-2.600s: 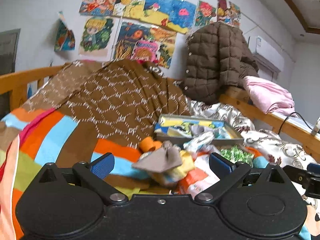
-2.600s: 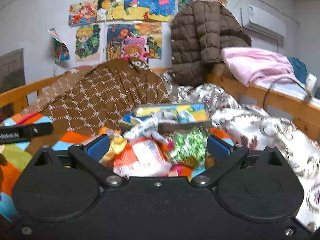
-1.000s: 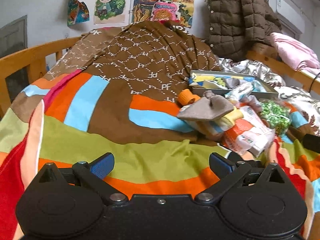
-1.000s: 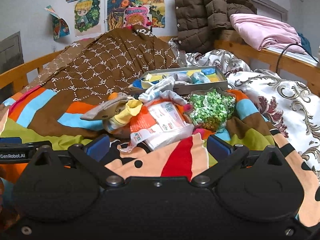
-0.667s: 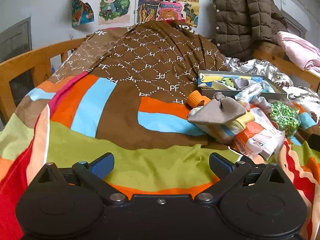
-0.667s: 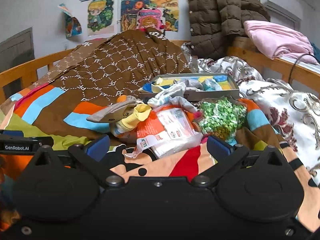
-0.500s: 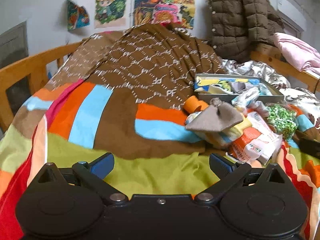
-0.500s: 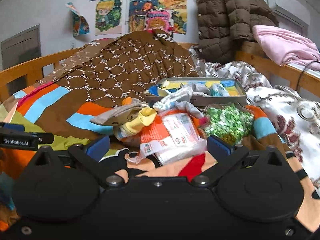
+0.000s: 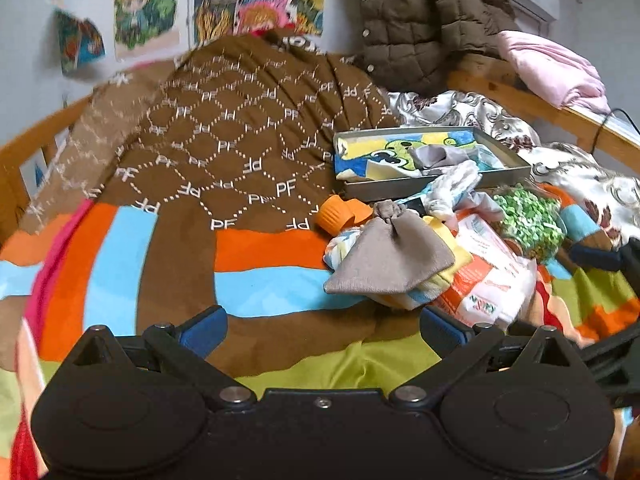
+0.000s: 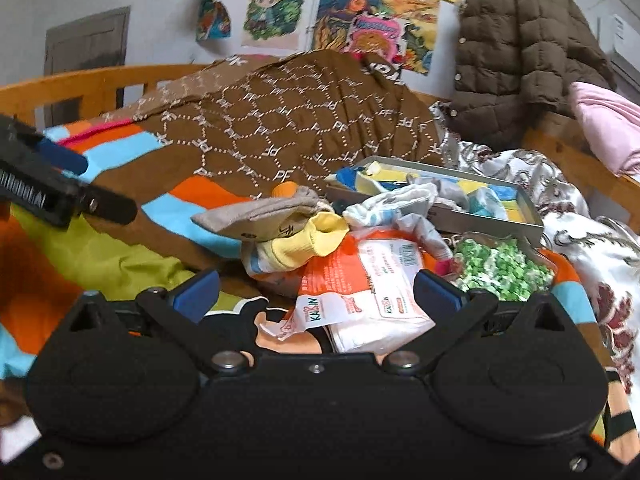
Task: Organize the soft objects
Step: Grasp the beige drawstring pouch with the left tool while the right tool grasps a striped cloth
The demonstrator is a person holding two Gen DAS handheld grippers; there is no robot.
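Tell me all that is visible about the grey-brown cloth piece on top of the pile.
The grey-brown cloth piece looks like soft, matte knit fabric, folded flat into a rough wedge, with one end bunched into a small knot. It lies on top of the pile, resting on a yellow sock, with an orange cap just behind it. The right wrist view shows a small dark mark on its side. No gripper touches it.

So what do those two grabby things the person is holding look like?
Each gripper is matte black plastic with two round discs on the body, silver screws, and angled black arms ending in blue pads: the left gripper and the right gripper match. Seen side-on, the left one carries white lettering, too blurred to read.
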